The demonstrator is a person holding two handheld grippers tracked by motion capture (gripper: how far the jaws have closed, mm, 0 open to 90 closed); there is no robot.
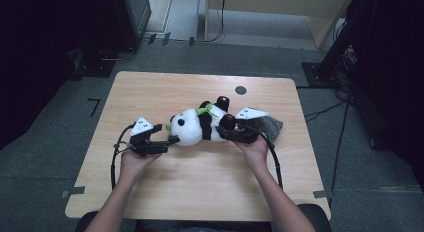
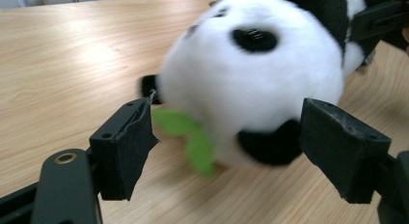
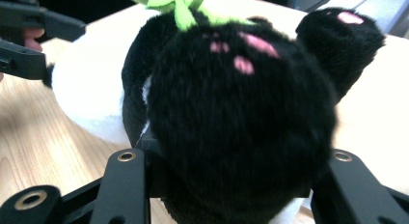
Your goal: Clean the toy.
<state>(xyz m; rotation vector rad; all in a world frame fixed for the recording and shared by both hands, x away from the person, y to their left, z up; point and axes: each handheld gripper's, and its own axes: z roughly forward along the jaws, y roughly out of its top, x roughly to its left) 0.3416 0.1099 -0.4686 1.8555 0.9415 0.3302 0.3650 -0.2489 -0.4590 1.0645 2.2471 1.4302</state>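
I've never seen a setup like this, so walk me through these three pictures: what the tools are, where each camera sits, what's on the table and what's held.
A person holds two hand-held grippers. The high view looks down on a wooden table. The other two pictures come from cameras riding on each gripper. A plush panda lies on the table, with a grey cloth beside it. The right gripper has its jaws closed around one black foot. The left gripper stands open at the panda's head, the jaws not pressing it.

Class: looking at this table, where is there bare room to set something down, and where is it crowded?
Free: the table's far strip beyond the panda, and the near strip around the forearms. Crowded: the middle, where the left gripper, panda, right gripper and grey cloth bunch together.
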